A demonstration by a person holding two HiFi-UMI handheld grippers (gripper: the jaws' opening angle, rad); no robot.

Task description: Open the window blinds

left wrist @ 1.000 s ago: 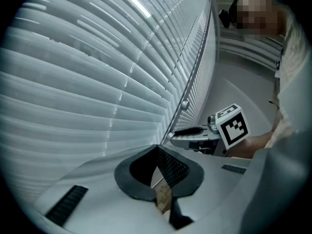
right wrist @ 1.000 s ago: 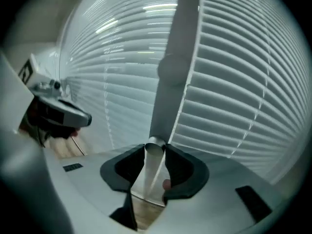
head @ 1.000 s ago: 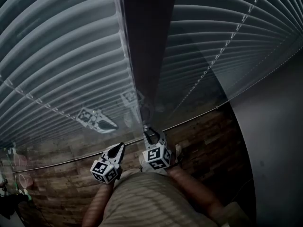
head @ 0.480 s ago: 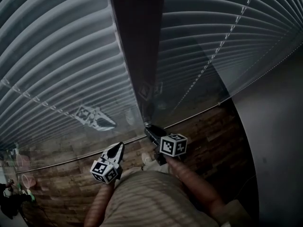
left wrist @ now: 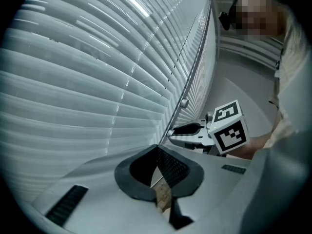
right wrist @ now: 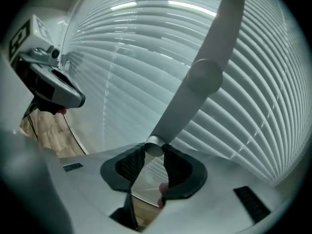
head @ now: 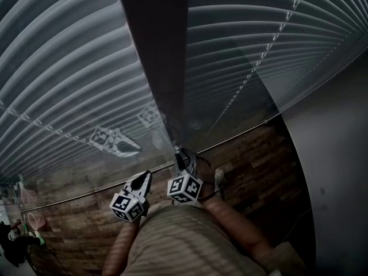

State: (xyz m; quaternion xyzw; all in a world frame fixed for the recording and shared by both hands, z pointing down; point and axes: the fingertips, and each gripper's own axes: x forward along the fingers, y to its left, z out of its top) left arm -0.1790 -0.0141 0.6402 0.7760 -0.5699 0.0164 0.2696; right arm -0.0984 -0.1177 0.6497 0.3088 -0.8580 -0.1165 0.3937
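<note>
White slatted blinds (head: 69, 68) hang over the window on both sides of a dark upright post (head: 155, 50). A thin tilt wand (right wrist: 204, 77) hangs in front of the slats. My right gripper (right wrist: 154, 151) has just been closing and is shut on the wand's round lower end, which sits between the pad tips. In the head view the right gripper (head: 183, 158) is at the foot of the post, with its marker cube just below it. My left gripper (head: 142, 181) hangs beside it to the left, shut with nothing in it (left wrist: 157, 152), pointing at the slats.
A brown wooden floor (head: 247, 154) lies below the window, and a grey wall (head: 339, 154) closes the right side. A person's striped top (head: 178, 246) fills the bottom of the head view. Small items lie on the floor at the far left (head: 23, 223).
Half a second ago the right gripper was rolled to the side, its cube out to the right; it has rolled back and the cube is under the jaws again. The left gripper has stayed put.
</note>
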